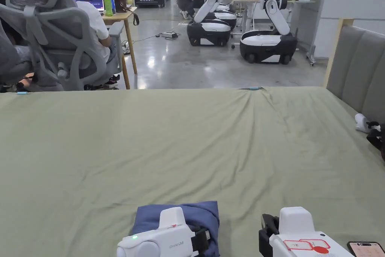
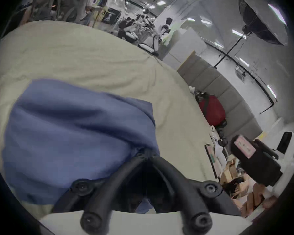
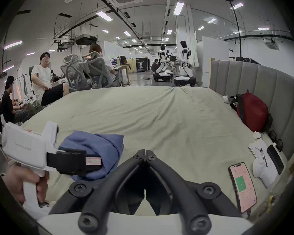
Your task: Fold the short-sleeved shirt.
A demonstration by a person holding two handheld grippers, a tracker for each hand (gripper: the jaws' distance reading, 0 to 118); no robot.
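while the folded blue shirt (image 1: pixel 195 214) lies at six o'clock on the green sheet (image 1: pixel 188 137), the left gripper (image 2: pixel 147 154) pinches its edge; the right gripper (image 3: pixel 145 151), at four o'clock, is pressed together on nothing.

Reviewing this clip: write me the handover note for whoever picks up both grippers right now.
Left gripper: jaws closed, pinching a bunched edge of the blue shirt.
Right gripper: jaws shut on nothing, just above the green sheet, to the right of the shirt and apart from it.
Shirt: a compact folded bundle at the near edge of the bed.
Done: the folding looks largely finished, though the top layer is rumpled.
Left: probably release the left grip and smooth or square the bundle. Mind the phone lying on the sheet to the right.
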